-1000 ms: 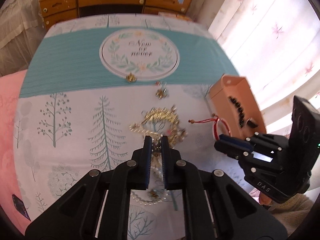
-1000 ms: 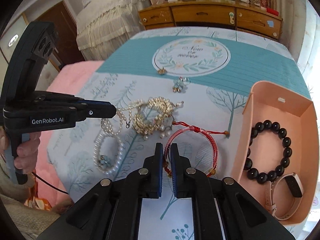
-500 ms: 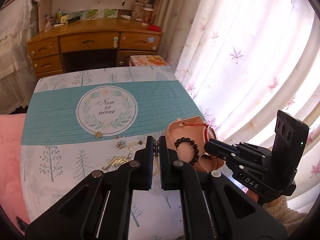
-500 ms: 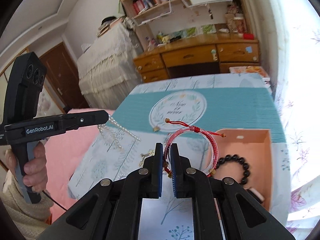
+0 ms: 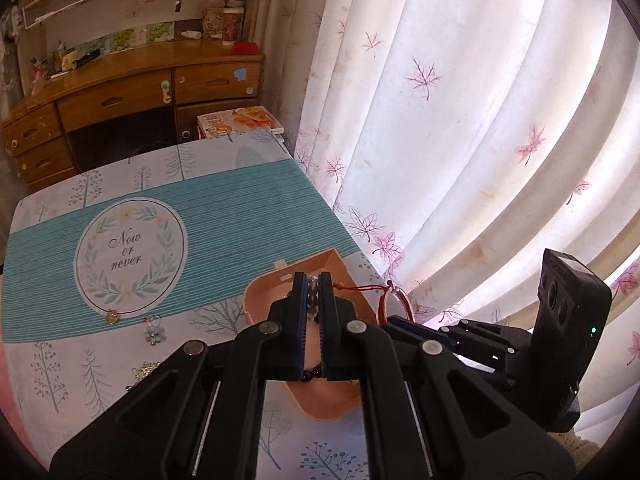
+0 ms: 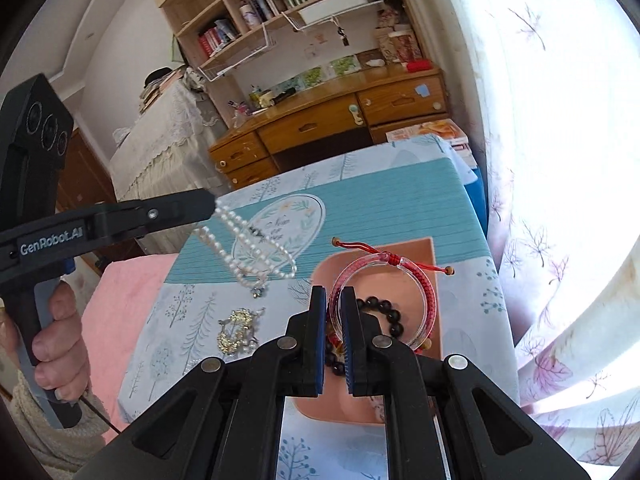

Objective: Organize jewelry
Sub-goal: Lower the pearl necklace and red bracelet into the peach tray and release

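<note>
My right gripper [image 6: 331,312] is clenched on a clear plastic bangle wrapped with red cord [image 6: 384,300]. My jaws pinch its left side, and it hangs in the middle of the right view, above the peach-pink open box [image 6: 424,252]. A black round-bead bracelet [image 6: 380,312] lies in that box.

My left gripper [image 6: 208,206] is at the left of the right view, held by a hand [image 6: 60,344]. Its jaws are clenched on a long white pearl necklace [image 6: 248,248], which dangles in loops over the tabletop [image 6: 400,200] with the teal and tree-print cloth.

A gold chain bracelet with pearls [image 6: 236,330] lies on the cloth at lower left of the box. In the left view, a small gold charm [image 5: 111,315] and a small pale flower earring [image 5: 154,334] lie at the left.
</note>
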